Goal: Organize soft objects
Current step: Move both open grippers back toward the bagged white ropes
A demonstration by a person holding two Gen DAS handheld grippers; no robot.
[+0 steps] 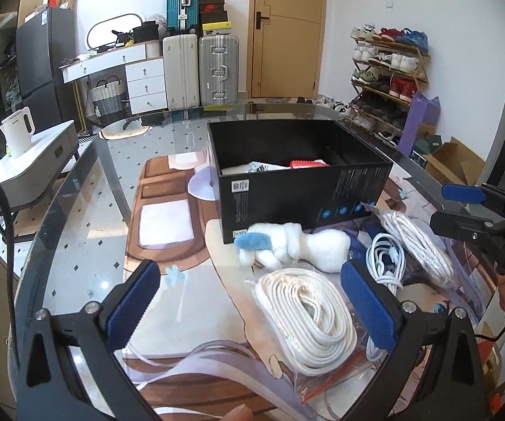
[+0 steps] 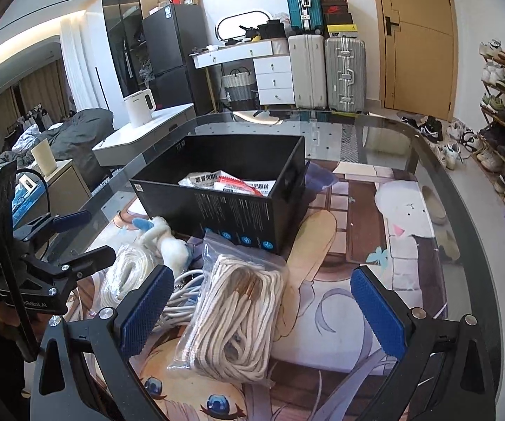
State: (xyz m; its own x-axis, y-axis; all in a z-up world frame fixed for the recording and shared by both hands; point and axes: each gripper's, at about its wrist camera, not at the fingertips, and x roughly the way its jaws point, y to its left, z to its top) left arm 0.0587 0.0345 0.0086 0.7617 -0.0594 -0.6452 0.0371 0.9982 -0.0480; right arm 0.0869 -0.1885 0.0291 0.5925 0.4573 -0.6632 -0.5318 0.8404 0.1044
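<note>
Glass forms the round table top (image 1: 77, 189) under both my grippers, with an illustrated mat (image 2: 364, 210) spread across it. On the mat stands an open black cardboard box (image 1: 305, 196), and inside it I see white and red sachets (image 2: 227, 184) lying on the bottom.

My left gripper (image 1: 252, 303) is spread wide, its blue pads (image 1: 131, 310) holding nothing. Between them and a little beyond lies a coil of white rope in a clear zip bag (image 1: 305, 319), flat on the mat near me. Just past it, against the near wall of the box, lies a white plush toy with a blue ear (image 1: 287, 245), on its side. To the right of the toy sits a loose bundle of pale cable (image 1: 385, 263), and further right a second bagged coil of rope (image 1: 417, 245).

My right gripper (image 2: 263, 310) is also spread open and empty. That second bagged coil (image 2: 238, 315) lies between its fingers, nearer the left pad (image 2: 145, 310), with the top of the bag reaching up to touch the near wall of the box. To its left I can see the cable bundle, then the first coil and the plush toy beyond them. At the left edge of this view my other gripper hangs over the table edge.

Far behind the table stand suitcases (image 1: 201, 66), a wooden door (image 2: 417, 38) and a shoe rack (image 1: 389, 73) on the right.
</note>
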